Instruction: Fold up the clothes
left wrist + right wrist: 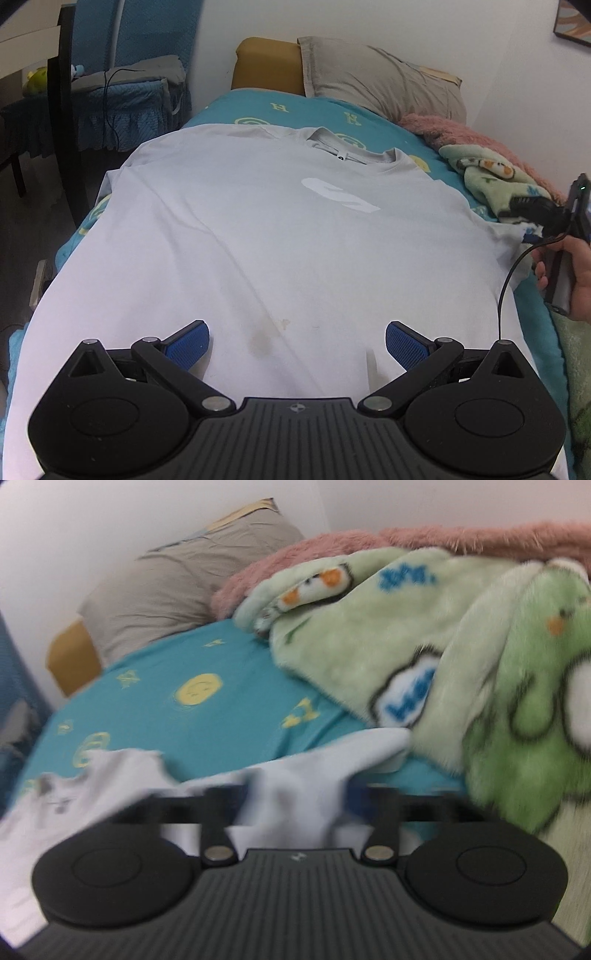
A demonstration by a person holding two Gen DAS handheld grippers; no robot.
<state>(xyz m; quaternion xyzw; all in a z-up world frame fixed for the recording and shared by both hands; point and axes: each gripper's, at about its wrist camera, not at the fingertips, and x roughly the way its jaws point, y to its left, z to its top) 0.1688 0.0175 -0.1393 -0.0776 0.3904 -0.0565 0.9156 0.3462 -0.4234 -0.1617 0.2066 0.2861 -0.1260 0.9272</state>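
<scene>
Pale grey cotton T-shirt [266,236] lies flat, front up, on teal patterned bed sheet [229,107]. Left tongs [297,345] spread apart above hem. Right tongs [295,805] blurred, apparently clamped on sleeve [369,746]. Fabric light, limp; grip seams, corners.

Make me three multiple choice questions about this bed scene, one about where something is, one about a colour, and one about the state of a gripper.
1. Where is the pillow?
A. at the far end of the bed
B. on the chair
C. on the floor

2. What colour is the bedsheet?
A. red
B. black
C. teal

3. How is the left gripper?
A. shut on the shirt
B. open above the shirt
C. holding the pillow

Answers: 1 A, the pillow lies at the head. 2 C, the bedsheet is teal with yellow marks. 3 B, the left gripper has fingers spread over the shirt.
</scene>
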